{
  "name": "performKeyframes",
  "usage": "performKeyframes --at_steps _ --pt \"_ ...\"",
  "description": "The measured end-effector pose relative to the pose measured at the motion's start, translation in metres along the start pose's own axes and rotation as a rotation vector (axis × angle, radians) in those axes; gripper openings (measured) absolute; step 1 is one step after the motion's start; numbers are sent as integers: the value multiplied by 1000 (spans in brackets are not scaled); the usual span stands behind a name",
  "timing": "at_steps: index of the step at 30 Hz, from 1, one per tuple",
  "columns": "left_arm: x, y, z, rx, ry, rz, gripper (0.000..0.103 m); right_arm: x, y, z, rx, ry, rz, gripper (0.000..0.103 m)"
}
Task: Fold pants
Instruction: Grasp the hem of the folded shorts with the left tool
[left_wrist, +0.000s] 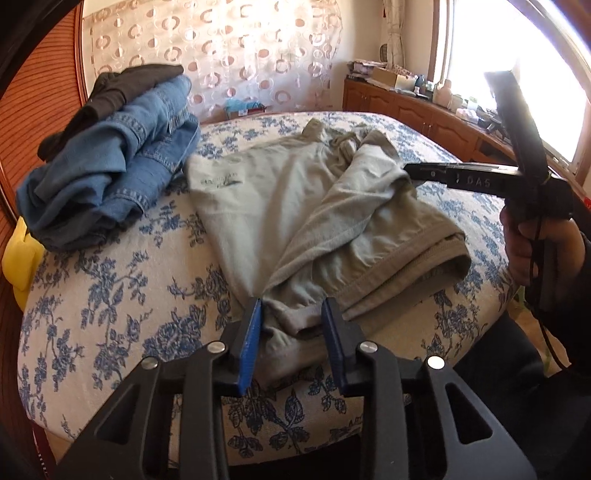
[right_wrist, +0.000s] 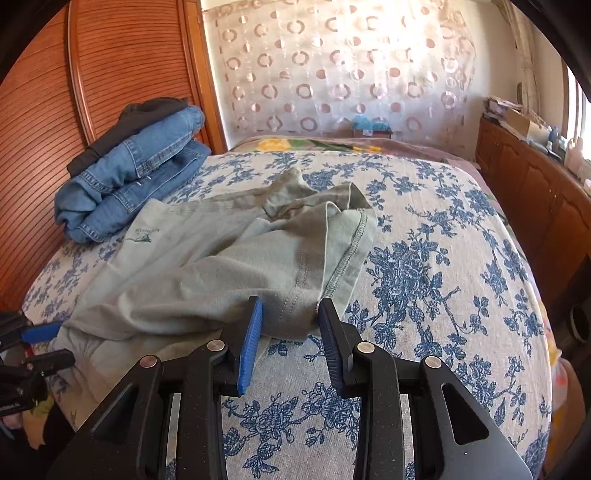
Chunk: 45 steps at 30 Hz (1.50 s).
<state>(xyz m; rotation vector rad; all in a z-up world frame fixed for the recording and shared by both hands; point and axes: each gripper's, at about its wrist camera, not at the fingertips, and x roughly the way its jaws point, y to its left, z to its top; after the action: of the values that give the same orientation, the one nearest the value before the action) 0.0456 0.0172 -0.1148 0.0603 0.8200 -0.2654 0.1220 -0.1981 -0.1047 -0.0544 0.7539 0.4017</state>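
Note:
Pale grey-green pants (left_wrist: 295, 206) lie loosely folded on the floral bedspread (left_wrist: 122, 295), a small logo near their left edge. My left gripper (left_wrist: 291, 314) is open, its blue pads either side of the pants' near corner. My right gripper (right_wrist: 290, 314) is open too, its pads straddling the pants' (right_wrist: 221, 266) hemmed edge near the stitched seam. The right gripper also shows in the left wrist view (left_wrist: 410, 171) at the pants' right side. The left gripper shows at the left edge of the right wrist view (right_wrist: 44, 343).
A stack of folded blue jeans (left_wrist: 110, 173) with a dark garment on top sits at the bed's far left, also in the right wrist view (right_wrist: 136, 166). A wooden slatted wardrobe (right_wrist: 74, 92) stands left, a cluttered wooden sideboard (left_wrist: 424, 107) right, under the window.

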Motion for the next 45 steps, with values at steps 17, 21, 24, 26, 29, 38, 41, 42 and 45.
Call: performKeyframes --at_steps 17,21,24,26,29,38,41,42,45 --pt "-22 1 2 -21 -78 -47 8 2 -1 -1 6 11 3 31" --pt "-20 -2 3 -8 -63 -56 10 2 -1 -2 5 11 3 31" --pt "-22 -5 4 3 -65 -63 15 2 -1 -2 6 12 3 31" --pt "-25 -9 4 11 -76 -79 16 2 -1 -2 6 12 4 31" --pt "-28 -13 5 26 -79 -83 16 2 -1 -2 6 12 3 31" --pt "-37 -12 5 17 -89 -86 20 3 -1 -2 6 13 3 31" --pt "-44 -13 3 19 -101 -89 21 2 -1 -2 7 12 4 31" --pt "-44 -14 3 23 -97 -85 21 3 -1 -2 7 12 4 31" --pt "-33 -12 0 15 -51 -59 21 3 -1 -2 7 12 3 31"
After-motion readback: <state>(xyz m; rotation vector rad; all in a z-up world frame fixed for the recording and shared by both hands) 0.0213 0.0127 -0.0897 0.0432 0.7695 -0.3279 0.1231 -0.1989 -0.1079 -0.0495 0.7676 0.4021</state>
